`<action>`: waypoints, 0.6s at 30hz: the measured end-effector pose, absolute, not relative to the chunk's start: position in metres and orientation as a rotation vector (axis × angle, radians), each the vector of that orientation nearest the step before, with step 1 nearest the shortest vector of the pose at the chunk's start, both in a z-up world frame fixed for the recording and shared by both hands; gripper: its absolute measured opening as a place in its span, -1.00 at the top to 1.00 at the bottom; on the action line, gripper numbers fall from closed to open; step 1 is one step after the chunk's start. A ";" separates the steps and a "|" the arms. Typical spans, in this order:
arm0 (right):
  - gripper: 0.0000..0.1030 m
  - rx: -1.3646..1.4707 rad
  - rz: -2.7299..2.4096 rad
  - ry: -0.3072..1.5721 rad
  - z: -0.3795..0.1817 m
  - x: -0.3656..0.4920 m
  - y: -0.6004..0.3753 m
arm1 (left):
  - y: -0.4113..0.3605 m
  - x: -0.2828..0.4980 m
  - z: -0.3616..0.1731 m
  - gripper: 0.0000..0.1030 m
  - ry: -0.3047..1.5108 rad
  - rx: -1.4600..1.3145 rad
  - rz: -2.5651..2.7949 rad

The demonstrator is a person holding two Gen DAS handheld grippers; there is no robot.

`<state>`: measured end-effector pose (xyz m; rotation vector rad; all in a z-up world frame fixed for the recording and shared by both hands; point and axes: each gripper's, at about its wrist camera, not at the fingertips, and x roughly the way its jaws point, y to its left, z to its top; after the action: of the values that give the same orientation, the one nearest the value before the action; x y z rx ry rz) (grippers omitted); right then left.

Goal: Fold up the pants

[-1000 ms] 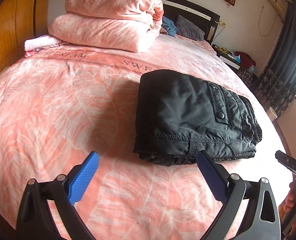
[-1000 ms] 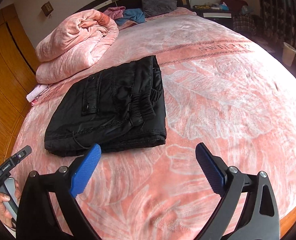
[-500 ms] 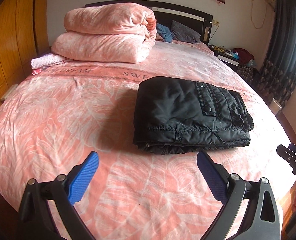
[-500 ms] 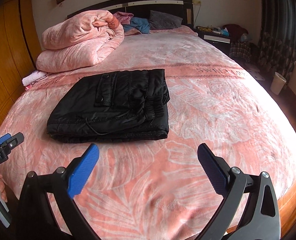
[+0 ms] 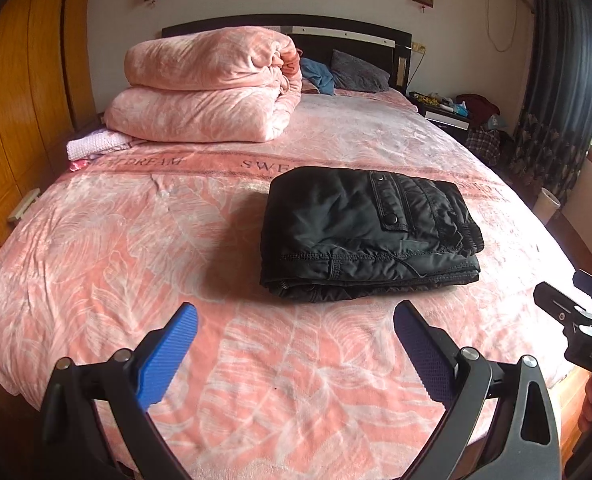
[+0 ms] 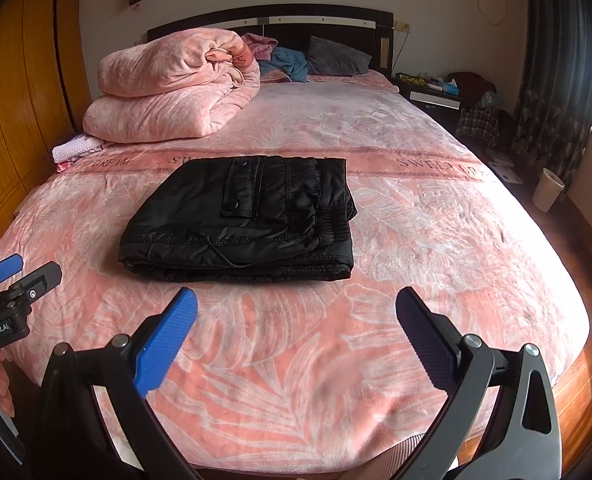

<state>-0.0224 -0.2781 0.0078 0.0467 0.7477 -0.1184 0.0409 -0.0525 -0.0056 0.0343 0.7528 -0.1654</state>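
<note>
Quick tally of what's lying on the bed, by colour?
Black: 1, folded black padded pants
Pink: 2, rolled pink fleece quilt, small pale pink folded cloth
Blue: 1, crumpled blue garment
Grey: 1, dark grey pillow
Total: 5

The pants (image 5: 367, 236) are matt black quilted cloth on a plush pink bed (image 5: 136, 248), beside glossy wood wardrobe (image 5: 12, 100); tongs' pads (image 5: 168, 360) are ribbed blue plastic.

One folded pants (image 5: 369, 234), two grippers (image 5: 296, 344), one quilt (image 5: 208, 88).
</note>
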 end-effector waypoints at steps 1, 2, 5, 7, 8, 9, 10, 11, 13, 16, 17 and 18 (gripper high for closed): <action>-0.94 0.051 -0.121 0.741 0.012 -0.024 -0.277 | -0.053 0.039 -0.002 -0.92 0.746 0.040 -0.159; -0.94 0.053 -0.129 0.738 0.016 -0.026 -0.276 | -0.054 0.036 0.001 -0.92 0.739 0.045 -0.156; -0.94 0.047 -0.159 0.731 0.026 -0.031 -0.273 | -0.057 0.030 0.012 -0.92 0.723 0.060 -0.143; -0.94 0.038 -0.176 0.731 0.030 -0.034 -0.270 | -0.058 0.026 0.017 -0.92 0.708 0.073 -0.128; -0.94 0.032 -0.184 0.731 0.032 -0.035 -0.269 | -0.058 0.025 0.018 -0.92 0.702 0.080 -0.120; -0.94 0.027 -0.190 0.732 0.033 -0.037 -0.268 | -0.058 0.024 0.020 -0.92 0.698 0.085 -0.116; -0.94 0.025 -0.192 0.733 0.035 -0.038 -0.267 | -0.057 0.023 0.020 -0.92 0.697 0.085 -0.113; -0.94 0.022 -0.192 0.736 0.036 -0.040 -0.267 | -0.056 0.023 0.020 -0.92 0.699 0.080 -0.110; -0.94 0.015 -0.192 0.744 0.037 -0.042 -0.265 | -0.052 0.022 0.020 -0.92 0.702 0.058 -0.110; -0.94 0.019 -0.190 0.750 0.040 -0.047 -0.263 | -0.046 0.017 0.022 -0.92 0.697 0.029 -0.103; -0.94 0.022 -0.186 0.754 0.041 -0.048 -0.262 | -0.044 0.016 0.024 -0.92 0.694 0.024 -0.101; -0.94 0.029 -0.184 0.757 0.042 -0.049 -0.261 | -0.043 0.015 0.025 -0.92 0.692 0.018 -0.102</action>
<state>-0.0491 -0.2611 0.0421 0.0290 0.7569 -0.1845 0.0149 -0.0433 0.0251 0.0178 0.6919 -0.1017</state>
